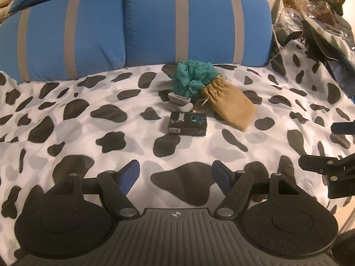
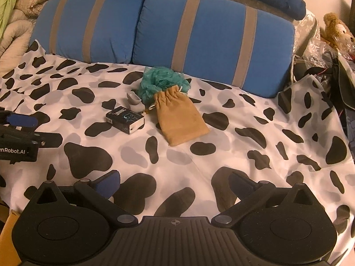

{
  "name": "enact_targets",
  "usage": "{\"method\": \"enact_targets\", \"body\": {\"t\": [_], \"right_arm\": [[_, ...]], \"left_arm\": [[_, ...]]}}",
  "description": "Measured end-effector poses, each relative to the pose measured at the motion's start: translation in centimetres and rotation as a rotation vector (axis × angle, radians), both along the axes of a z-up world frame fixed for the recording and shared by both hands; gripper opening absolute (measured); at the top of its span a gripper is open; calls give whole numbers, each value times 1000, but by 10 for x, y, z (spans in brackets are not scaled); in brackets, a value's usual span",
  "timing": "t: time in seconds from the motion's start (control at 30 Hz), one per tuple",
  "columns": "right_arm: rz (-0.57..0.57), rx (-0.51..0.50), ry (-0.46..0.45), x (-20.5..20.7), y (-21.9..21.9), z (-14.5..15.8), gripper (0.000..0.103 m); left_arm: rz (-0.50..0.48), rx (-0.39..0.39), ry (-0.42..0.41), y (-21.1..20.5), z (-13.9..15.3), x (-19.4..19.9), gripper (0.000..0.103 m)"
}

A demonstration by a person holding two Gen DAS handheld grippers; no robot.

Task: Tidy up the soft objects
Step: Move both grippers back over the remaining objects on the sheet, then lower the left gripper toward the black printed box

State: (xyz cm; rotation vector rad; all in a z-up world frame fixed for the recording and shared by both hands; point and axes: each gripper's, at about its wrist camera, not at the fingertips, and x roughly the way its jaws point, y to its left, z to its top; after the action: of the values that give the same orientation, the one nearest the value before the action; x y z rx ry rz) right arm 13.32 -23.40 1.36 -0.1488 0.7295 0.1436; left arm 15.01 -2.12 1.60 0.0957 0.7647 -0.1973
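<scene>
On the cow-spotted sheet (image 1: 66, 102), in front of two blue striped pillows (image 1: 195, 22), a teal bath sponge (image 1: 193, 77), a tan drawstring pouch (image 1: 228, 104), a small grey piece (image 1: 179, 100) and a black box (image 1: 187, 125) lie bunched together, the pouch's gathered neck touching the sponge. The left gripper (image 1: 176, 175) hangs over bare sheet well short of them, its jaws standing wide with nothing between. The right gripper (image 2: 175, 182) is just beside it, also spread wide and empty, with a teddy bear (image 2: 337, 31) off at the far right edge

Left gripper (image 1: 175, 175) and right gripper (image 2: 175, 182), side by side, jaws apart, empty.
</scene>
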Motion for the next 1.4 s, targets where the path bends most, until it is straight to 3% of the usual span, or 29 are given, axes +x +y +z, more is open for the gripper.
{"method": "enact_targets", "body": {"t": [0.1, 0.27, 1.4], "right_arm": [[-3, 1, 11, 8, -4, -2, 103], [-23, 13, 25, 19, -12, -4, 103], [-56, -15, 97, 83, -52, -17, 103]], "left_arm": [[-22, -12, 2, -4, -3, 8, 79], [-52, -1, 3, -14, -11, 22, 81], [-83, 14, 85, -43, -68, 141, 81]]}}
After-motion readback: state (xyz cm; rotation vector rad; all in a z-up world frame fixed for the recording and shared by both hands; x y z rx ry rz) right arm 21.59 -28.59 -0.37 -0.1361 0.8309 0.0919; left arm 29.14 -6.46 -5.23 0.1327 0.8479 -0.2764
